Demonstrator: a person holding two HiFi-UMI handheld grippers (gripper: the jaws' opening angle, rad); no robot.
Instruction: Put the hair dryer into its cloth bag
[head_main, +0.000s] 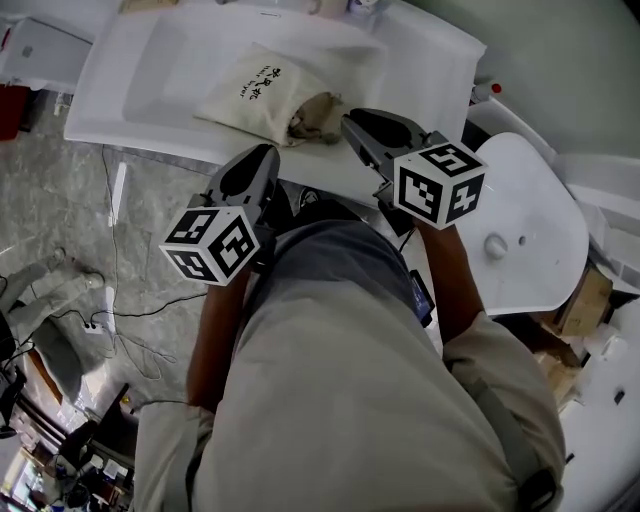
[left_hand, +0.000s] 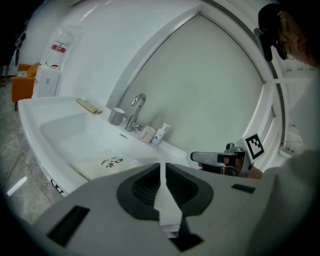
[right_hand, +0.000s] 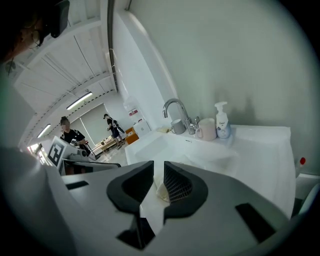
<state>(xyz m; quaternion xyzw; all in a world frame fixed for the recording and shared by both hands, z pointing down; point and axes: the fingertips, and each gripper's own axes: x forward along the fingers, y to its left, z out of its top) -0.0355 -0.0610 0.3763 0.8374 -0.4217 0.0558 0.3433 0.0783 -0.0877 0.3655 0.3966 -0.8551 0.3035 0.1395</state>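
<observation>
At the sink (head_main: 140, 90), left gripper (head_main: 265, 153) and right gripper (head_main: 350, 122) fingers gape narrowly, empty.

A bathroom mock-up set inside a large open workroom. The bathroom part is a long white washbasin (head_main: 150, 75) with a chrome faucet (left_hand: 136, 111), a grey cup (left_hand: 116, 116), a pink mug (right_hand: 206, 129) and a pump bottle (right_hand: 222, 121), backed by an arched mirror (left_hand: 200, 90); what looks like a toilet lid (head_main: 535, 220) is just beside it. Past the basin lie loose cables (head_main: 130, 310) on a marble-patterned floor (head_main: 60, 200), ceiling strip lights (right_hand: 80, 100), an orange chair (left_hand: 22, 85) and people (right_hand: 114, 127) near tables.
</observation>
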